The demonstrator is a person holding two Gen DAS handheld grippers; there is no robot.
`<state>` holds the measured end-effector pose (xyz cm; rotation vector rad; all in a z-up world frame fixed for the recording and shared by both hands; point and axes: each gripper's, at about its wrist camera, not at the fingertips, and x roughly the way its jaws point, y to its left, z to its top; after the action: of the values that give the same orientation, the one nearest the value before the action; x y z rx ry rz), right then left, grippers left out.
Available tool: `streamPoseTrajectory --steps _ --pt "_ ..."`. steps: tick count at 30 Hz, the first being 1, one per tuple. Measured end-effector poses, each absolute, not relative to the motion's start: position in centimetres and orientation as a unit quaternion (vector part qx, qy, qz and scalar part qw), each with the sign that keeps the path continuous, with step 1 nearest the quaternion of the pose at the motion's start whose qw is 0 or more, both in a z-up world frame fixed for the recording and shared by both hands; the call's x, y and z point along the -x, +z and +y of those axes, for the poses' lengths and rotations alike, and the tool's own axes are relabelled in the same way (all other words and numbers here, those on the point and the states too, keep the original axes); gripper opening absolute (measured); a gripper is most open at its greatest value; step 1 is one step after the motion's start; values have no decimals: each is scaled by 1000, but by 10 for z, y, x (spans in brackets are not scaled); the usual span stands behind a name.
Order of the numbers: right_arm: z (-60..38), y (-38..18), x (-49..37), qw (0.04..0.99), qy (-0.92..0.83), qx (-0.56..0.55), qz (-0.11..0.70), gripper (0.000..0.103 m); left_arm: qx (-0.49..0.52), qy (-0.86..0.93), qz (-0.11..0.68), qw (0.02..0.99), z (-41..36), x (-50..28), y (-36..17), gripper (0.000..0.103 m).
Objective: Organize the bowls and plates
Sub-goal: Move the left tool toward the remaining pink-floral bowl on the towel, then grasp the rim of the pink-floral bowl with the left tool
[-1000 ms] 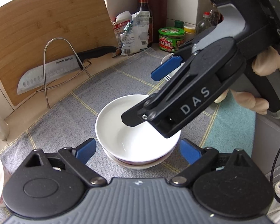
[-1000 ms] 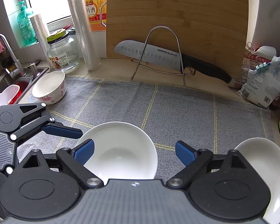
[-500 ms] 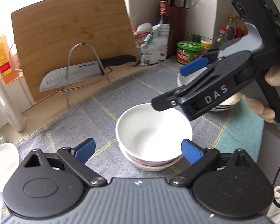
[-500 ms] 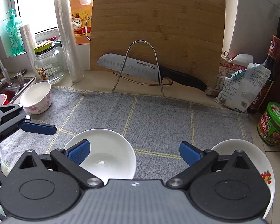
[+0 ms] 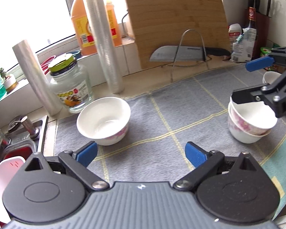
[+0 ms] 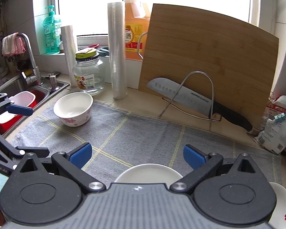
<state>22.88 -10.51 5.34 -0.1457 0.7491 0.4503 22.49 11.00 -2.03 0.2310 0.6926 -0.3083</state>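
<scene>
A single white bowl with pink flowers [image 5: 104,121] [image 6: 73,109] stands on the grey mat near the sink. My left gripper [image 5: 141,153] is open and empty, a short way in front of that bowl. Two nested flowered bowls [image 5: 247,124] stand at the right of the left wrist view; their white rim [image 6: 148,172] shows just below my right gripper [image 6: 137,155]. The right gripper is wide open above them and holds nothing. A white plate with a fruit print [image 6: 282,206] lies at the lower right edge.
A bamboo cutting board [image 6: 209,64] leans at the back with a cleaver [image 6: 181,95] in a wire stand. A glass jar [image 6: 88,74], plastic rolls, an oil jug, the sink [image 6: 19,87] with a red tub, and food bags [image 6: 276,126] ring the mat.
My left gripper swung left from the stacked bowls to face the single bowl by the sink. My right gripper drew back and up from the stack, which now sits under it.
</scene>
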Motion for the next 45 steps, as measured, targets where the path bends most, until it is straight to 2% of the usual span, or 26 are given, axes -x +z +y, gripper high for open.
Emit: streamPoseTrajectory --steps 8,15,27,45 --pt "-28 46 -216 899 197 98 378 103 -113 -165 343 918 182 -262 -37 98" --pt "17 34 -210 890 192 107 399 103 -116 -201 347 909 209 -291 -44 98" --pt "60 7 -237 883 201 141 401 103 -142 -236 337 900 203 -344 -38 98" --pt "72 -38 -295 863 236 112 433 103 -136 -255 370 883 189 -394 -52 97"
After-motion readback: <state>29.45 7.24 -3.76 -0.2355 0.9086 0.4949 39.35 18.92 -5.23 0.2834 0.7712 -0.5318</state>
